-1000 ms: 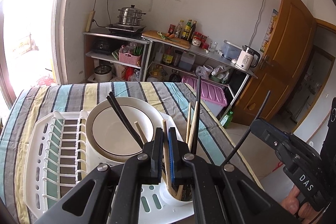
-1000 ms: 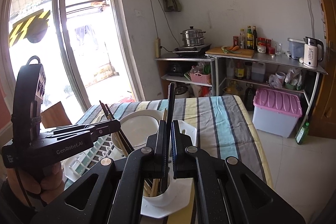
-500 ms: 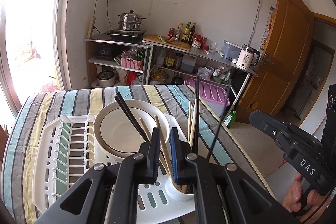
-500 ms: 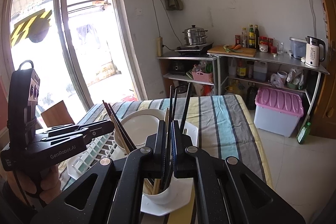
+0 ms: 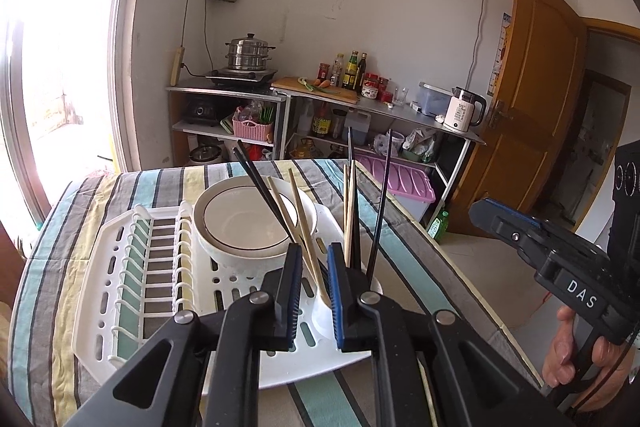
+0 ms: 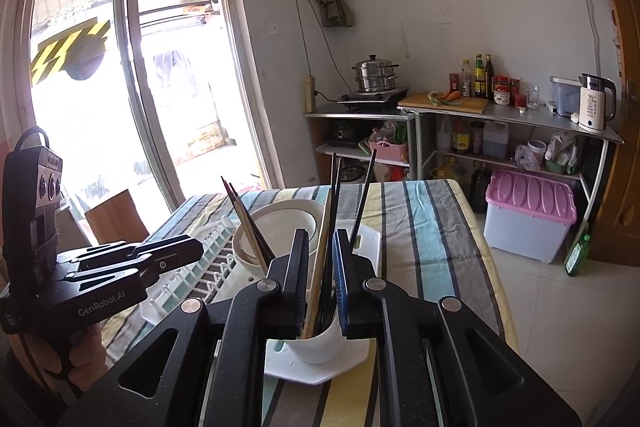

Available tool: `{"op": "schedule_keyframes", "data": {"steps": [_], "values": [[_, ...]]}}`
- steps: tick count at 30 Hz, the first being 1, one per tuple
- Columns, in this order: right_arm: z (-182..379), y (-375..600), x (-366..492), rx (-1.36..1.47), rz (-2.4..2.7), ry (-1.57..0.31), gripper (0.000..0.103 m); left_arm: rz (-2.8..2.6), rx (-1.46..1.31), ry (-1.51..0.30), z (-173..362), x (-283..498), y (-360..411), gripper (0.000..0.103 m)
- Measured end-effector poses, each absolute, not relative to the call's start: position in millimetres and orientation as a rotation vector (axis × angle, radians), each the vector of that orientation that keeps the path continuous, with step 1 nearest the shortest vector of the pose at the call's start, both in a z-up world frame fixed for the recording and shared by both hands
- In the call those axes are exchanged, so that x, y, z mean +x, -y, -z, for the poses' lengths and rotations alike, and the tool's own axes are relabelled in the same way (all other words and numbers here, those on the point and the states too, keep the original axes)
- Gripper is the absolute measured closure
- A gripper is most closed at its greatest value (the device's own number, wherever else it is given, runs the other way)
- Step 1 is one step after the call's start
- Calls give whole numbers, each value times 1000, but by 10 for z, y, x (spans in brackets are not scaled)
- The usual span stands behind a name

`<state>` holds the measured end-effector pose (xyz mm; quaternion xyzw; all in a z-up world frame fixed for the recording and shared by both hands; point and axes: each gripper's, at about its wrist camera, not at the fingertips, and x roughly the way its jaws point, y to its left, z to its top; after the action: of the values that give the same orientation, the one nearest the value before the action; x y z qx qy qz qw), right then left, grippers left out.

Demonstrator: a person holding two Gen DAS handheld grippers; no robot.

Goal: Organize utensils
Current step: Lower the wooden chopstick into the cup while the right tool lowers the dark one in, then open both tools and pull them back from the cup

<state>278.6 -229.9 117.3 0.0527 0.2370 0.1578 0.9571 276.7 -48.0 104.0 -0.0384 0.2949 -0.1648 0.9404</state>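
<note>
White rack (image 5: pixel 132 267) fills the lower left of the frame, bowls (image 5: pixel 248 223) draining mid-frame. Chopsticks (image 5: pixel 352 215) stand sorted in the cup (image 6: pixel 316 345), centre. Left gripper (image 5: pixel 314 291) and right gripper (image 6: pixel 320 281) both hang parted, holding nothing, seemingly just clear of the sticks.

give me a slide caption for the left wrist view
Open left gripper hovers over chopsticks standing in the drying rack's white cup.
</note>
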Motion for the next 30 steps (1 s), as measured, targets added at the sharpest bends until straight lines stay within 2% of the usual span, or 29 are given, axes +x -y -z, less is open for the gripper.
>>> {"op": "schedule_keyframes", "data": {"steps": [4,6,12,21,30], "values": [[-1112,2248,2503,89,-325,-471,88,300,-54,-588,-941,2445,423,88],[-1080,2220,2347,79,-326,-467,85,280,-47,-586,-873,2274,385,84],[-969,2126,1899,51,-327,-463,77,227,-32,-582,-667,1747,282,81],[-738,1989,1352,6,-309,-486,75,167,7,-548,-533,1051,251,80],[-572,1981,1037,30,-302,-516,75,146,39,-537,-456,685,239,80]]}}
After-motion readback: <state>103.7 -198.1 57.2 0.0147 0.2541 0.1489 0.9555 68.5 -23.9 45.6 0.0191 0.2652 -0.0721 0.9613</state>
